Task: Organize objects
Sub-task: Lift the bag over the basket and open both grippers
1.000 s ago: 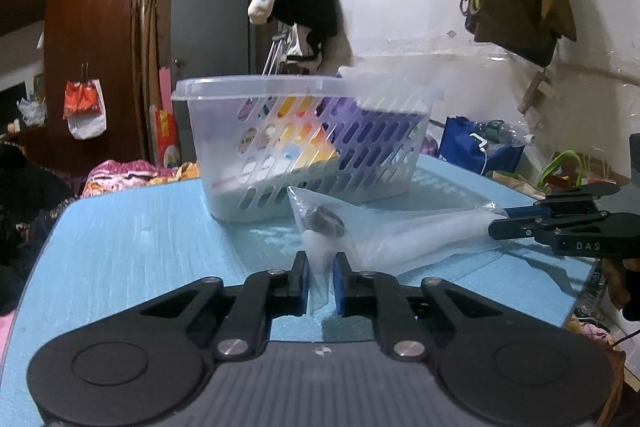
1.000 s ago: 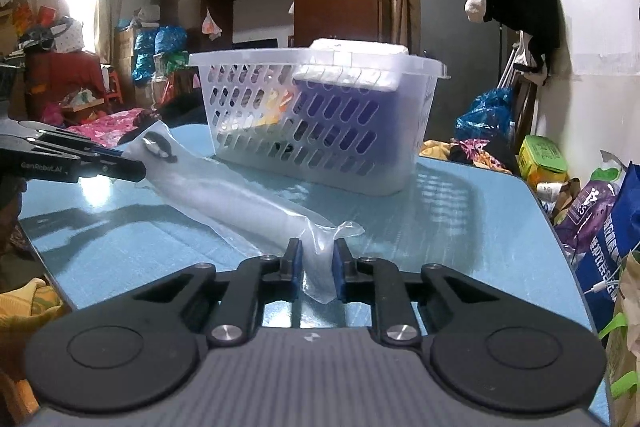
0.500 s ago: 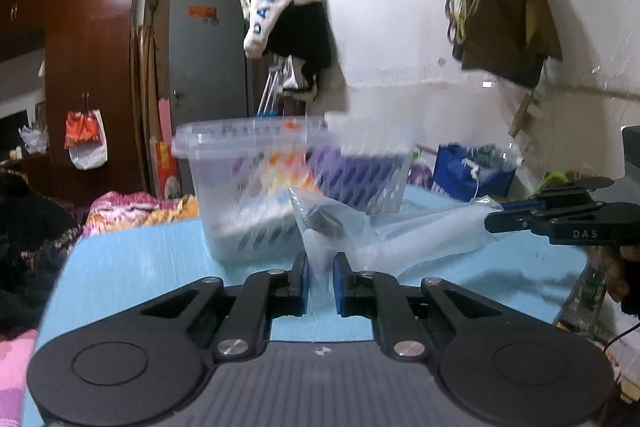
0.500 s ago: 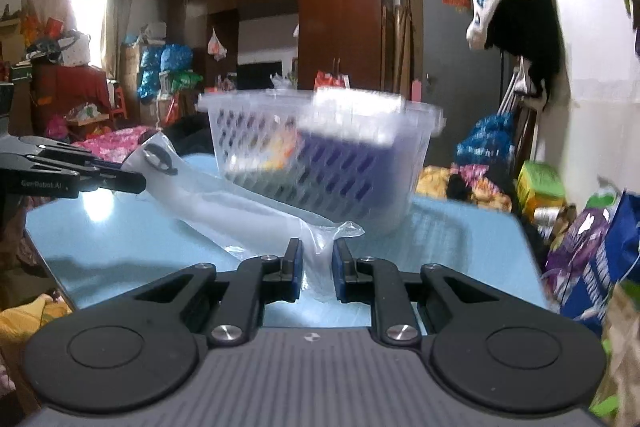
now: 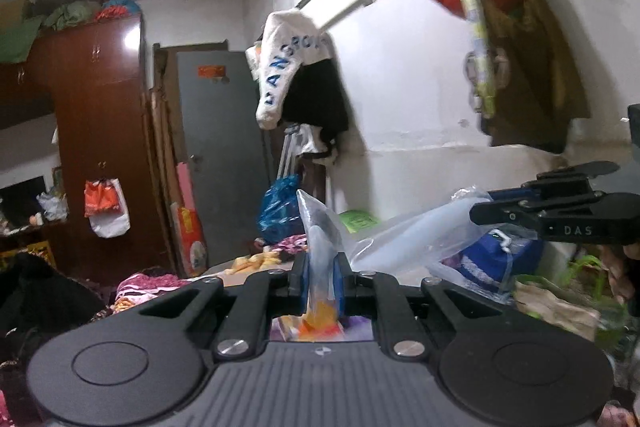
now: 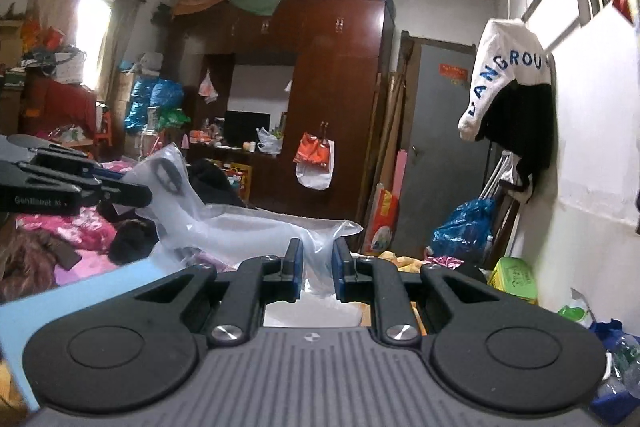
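Note:
A long clear plastic bag with a pale item inside hangs in the air between my two grippers. My left gripper is shut on one end of it, and my right gripper is shut on the other end. In the left wrist view the right gripper shows at the right edge. In the right wrist view the left gripper shows at the left edge. Colourful basket contents show just under my left gripper's fingers. White and orange items lie below my right gripper.
The blue table shows at the lower left of the right wrist view. A brown wardrobe, a grey door and hanging clothes stand behind. Bags lie on the floor by the white wall.
Both grippers have lifted the bag well above the table. The basket has dropped out of the forward view and now lies beneath the grippers.

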{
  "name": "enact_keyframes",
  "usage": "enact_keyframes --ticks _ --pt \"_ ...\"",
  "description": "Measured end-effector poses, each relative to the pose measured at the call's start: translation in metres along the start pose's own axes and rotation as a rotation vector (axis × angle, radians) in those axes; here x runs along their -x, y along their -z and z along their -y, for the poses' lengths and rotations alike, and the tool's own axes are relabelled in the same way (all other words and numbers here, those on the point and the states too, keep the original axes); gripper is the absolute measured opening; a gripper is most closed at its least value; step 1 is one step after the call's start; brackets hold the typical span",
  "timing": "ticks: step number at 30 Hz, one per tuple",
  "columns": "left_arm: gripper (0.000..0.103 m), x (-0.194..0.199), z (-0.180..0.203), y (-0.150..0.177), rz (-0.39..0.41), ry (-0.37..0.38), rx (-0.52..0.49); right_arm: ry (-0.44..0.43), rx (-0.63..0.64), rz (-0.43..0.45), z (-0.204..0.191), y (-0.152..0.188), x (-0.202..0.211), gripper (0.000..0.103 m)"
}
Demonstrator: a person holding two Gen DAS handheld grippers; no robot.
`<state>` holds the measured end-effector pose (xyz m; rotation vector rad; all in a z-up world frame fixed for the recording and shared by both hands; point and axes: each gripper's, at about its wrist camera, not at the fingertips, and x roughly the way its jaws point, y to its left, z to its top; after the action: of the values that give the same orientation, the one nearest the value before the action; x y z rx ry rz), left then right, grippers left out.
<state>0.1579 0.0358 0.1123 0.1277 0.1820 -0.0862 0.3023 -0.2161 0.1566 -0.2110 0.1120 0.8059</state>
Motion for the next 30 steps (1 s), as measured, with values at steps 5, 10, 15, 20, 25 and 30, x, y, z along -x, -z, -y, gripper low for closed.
enact_keyframes --ticks 5,10,15,20,25,30 --pt "0.015 -0.061 -0.017 -0.009 -0.079 -0.022 0.048 0.025 -0.035 -0.075 0.017 -0.003 -0.050 0.017" --pt "0.015 -0.093 -0.031 0.001 -0.142 -0.049 0.090 0.023 -0.056 -0.129 0.026 0.007 -0.071 0.017" --pt "0.015 -0.104 -0.043 0.009 -0.171 -0.066 0.124 0.032 -0.060 -0.166 0.025 0.016 -0.082 0.017" --pt "0.015 -0.105 -0.051 0.013 -0.178 -0.071 0.137 0.026 -0.057 -0.171 0.026 0.016 -0.082 0.017" --pt "0.015 -0.106 -0.049 0.012 -0.179 -0.073 0.134 0.024 -0.053 -0.168 0.030 0.012 -0.083 0.017" --pt "0.015 -0.106 -0.044 0.010 -0.175 -0.070 0.122 0.026 -0.051 -0.162 0.031 0.009 -0.082 0.017"
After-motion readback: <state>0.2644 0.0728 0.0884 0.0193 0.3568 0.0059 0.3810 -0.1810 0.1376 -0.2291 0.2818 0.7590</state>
